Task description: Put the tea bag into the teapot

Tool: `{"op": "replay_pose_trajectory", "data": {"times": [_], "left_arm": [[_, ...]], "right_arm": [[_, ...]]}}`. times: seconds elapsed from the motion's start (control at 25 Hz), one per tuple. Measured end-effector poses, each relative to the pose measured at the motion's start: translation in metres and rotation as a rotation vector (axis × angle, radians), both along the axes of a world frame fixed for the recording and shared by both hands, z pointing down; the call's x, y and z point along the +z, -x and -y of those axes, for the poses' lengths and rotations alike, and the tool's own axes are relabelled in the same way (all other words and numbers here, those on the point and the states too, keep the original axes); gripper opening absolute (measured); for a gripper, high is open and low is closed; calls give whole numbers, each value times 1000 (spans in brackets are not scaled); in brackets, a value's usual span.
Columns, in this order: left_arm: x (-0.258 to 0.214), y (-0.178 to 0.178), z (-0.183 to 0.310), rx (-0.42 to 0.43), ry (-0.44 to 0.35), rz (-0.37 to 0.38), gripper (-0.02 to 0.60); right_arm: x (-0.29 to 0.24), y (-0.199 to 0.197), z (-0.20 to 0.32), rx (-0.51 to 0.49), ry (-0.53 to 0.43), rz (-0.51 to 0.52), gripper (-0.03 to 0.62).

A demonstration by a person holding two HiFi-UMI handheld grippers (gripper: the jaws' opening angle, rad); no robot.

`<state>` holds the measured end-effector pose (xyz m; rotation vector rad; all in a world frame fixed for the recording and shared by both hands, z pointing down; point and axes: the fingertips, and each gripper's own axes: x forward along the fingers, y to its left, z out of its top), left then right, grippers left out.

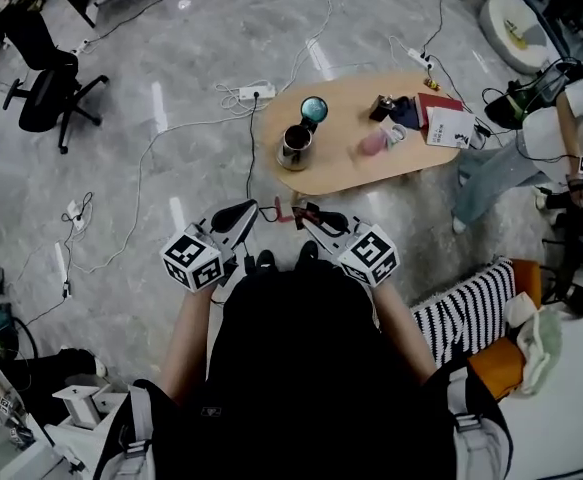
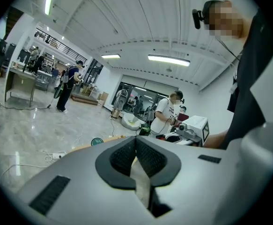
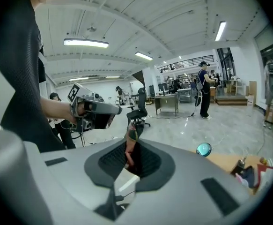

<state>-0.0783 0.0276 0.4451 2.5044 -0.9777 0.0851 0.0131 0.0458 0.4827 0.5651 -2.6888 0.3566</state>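
The oval wooden counter [image 1: 371, 163] stands well ahead of the person on the grey floor, carrying a metal teapot [image 1: 295, 146] near its left end with a teal lid [image 1: 314, 108] just beyond it. The left gripper [image 2: 135, 146] is clenched with nothing between its pads. The right gripper [image 3: 129, 150] is grasping the reddish tea bag [image 3: 130, 138], held in the air well short of the teapot.
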Motion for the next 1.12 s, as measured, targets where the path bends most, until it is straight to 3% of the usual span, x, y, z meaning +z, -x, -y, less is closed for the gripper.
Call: {"op": "replay_pose_trajectory", "data": {"times": [0.4,0.84,1.12], "left_arm": [[3,-39,3,-87,5,25,9],[2,-57,25,-66,3,45,8],[4,-66,57,-17,-9,31,8]], "right_arm": [[13,-45,12,-79,20,7,38],[11,-58,28,-64,18,31,38],[20,-68,42,-33,33,-4,38]]}}
